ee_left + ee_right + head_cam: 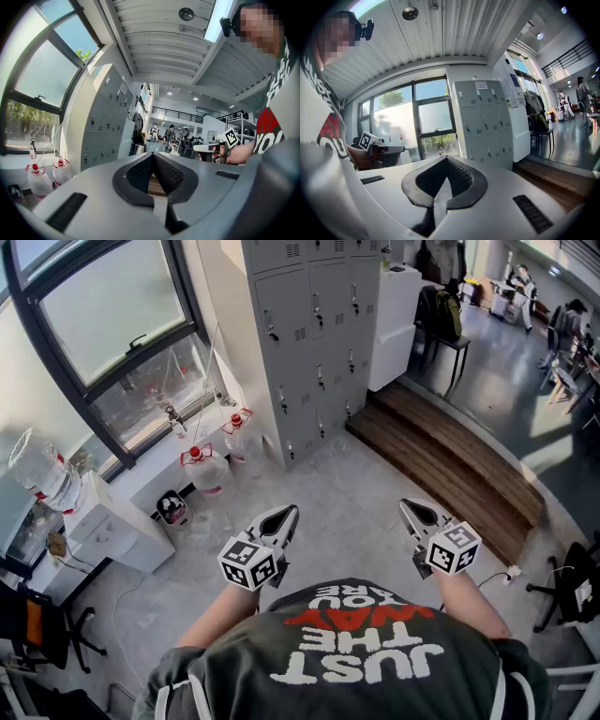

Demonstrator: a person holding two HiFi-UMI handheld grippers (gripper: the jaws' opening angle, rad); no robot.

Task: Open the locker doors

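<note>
Head view: left tongs & right tongs held roughly level at waist, well apart from the lockers across the floor. All doors look shut, so I'd judge the task not yet started.

Left gripper view: tongs clenched, nothing btwn them; lockers off to the left, by the window.

Right gripper view: tongs clenched, empty, aimed roughly at the lockers, prob. ready to approach.

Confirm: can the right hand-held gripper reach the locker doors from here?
Probably not yet. The right hand-held gripper sits well short of the locker doors, with floor between; nothing visible blocks the way forward.
</note>
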